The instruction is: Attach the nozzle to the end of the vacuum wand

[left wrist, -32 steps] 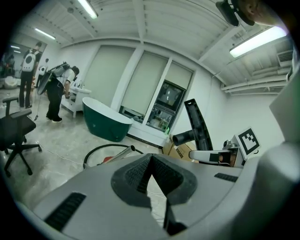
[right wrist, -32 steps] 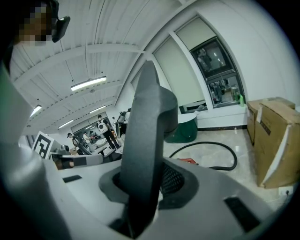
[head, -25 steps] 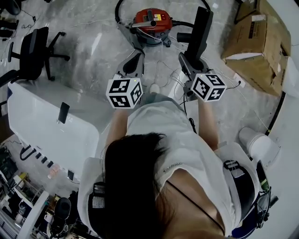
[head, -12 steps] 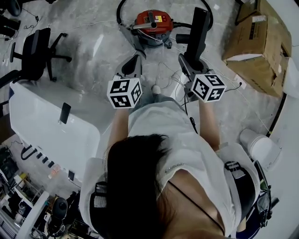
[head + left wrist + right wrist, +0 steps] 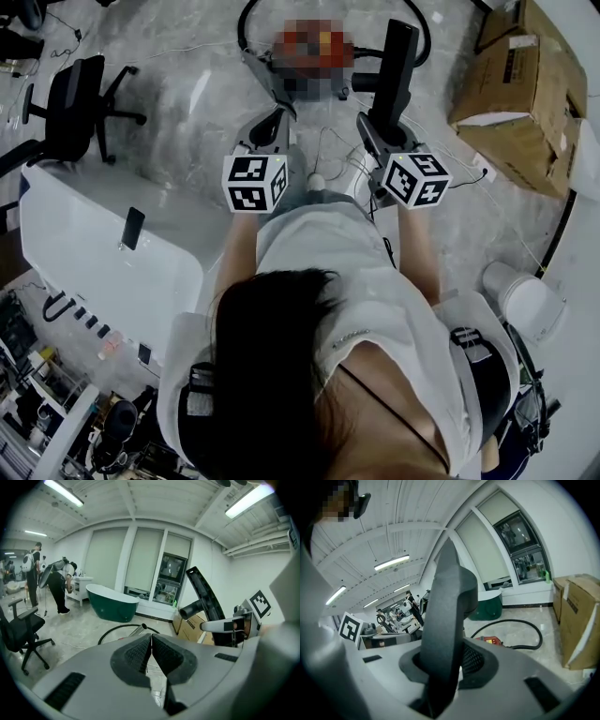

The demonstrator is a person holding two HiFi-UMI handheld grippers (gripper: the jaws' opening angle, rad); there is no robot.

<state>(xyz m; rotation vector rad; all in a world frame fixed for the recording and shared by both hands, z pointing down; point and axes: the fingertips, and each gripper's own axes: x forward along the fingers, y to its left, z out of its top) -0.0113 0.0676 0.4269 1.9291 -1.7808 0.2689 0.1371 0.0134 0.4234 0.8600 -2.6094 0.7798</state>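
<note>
Overall: a person stands on a grey marbled floor [image 5: 197, 112] and holds both grippers out at waist height, toward a vacuum cleaner [image 5: 491, 641].
Left gripper [image 5: 274, 117]: fingers clenched pad to pad with nothing between them [image 5: 151, 638]; it points a little downward at the floor in front of the vacuum cleaner.
Right gripper [image 5: 380, 127]: fingers grasping the lower part of the nozzle [image 5: 450, 660], pads pressed against its two sides.
Nozzle [image 5: 398, 70]: a long black piece, held nearly upright above the right gripper, with a short round socket sticking out of its side toward the left [image 5: 190, 610]; it fills the middle of the right gripper view [image 5: 447, 602].
Vacuum wand [image 5: 138, 629]: a metal tube whose open end shows just above the left fingers in the left gripper view; it is well apart from the nozzle and not joined to it.
Hose [image 5: 246, 23]: black, looped on the floor round the vacuum cleaner [image 5: 525, 639].
Cardboard box [image 5: 520, 84]: on the floor to the person's right.
Office chair [image 5: 70, 103]: black, on the floor to the left.
White desk [image 5: 94, 253]: at the person's left, with a dark phone [image 5: 131, 228] lying on it.
Bathtub [image 5: 112, 603]: dark green, by the far windows, people [image 5: 58, 585] beside it.
</note>
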